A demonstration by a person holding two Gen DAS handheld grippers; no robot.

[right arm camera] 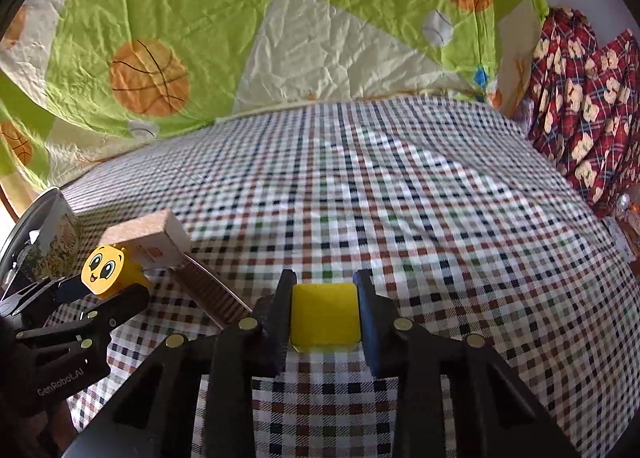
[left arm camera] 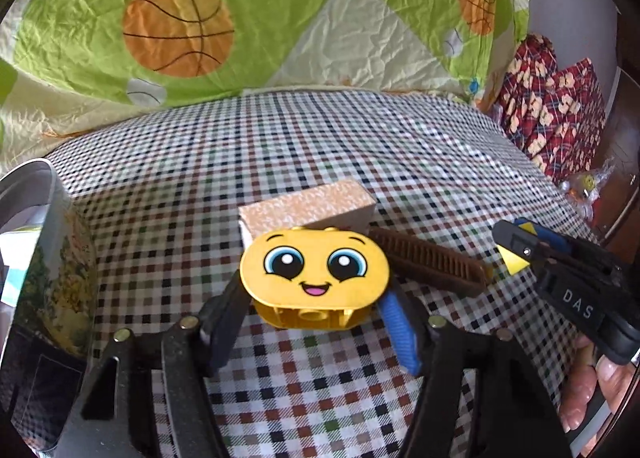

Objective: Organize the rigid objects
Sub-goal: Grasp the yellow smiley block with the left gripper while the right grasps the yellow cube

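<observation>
A yellow smiley-face block (left arm camera: pixel 314 266) sits tilted, face up, between my left gripper's (left arm camera: pixel 312 292) fingers. Both pads press on its ends, so the gripper is shut on it. The block leans in front of a cork block (left arm camera: pixel 308 206), and a brown comb (left arm camera: pixel 432 262) lies just to their right. My right gripper (right arm camera: pixel 325 298) is shut on a plain yellow cube (right arm camera: pixel 325 316), just above the checked cloth (right arm camera: pixel 400 198). In the left wrist view the right gripper (left arm camera: pixel 514 246) comes in from the right, close to the comb's end. In the right wrist view, the left gripper (right arm camera: pixel 100 286) holds the smiley block (right arm camera: pixel 102 268).
A printed tin (left arm camera: pixel 60 270) stands at the left edge of the cloth. A green basketball quilt (left arm camera: pixel 240 18) rises behind the checked surface. Red patterned fabric (left arm camera: pixel 556 106) lies at the far right. A person's hand (left arm camera: pixel 588 390) grips the right tool.
</observation>
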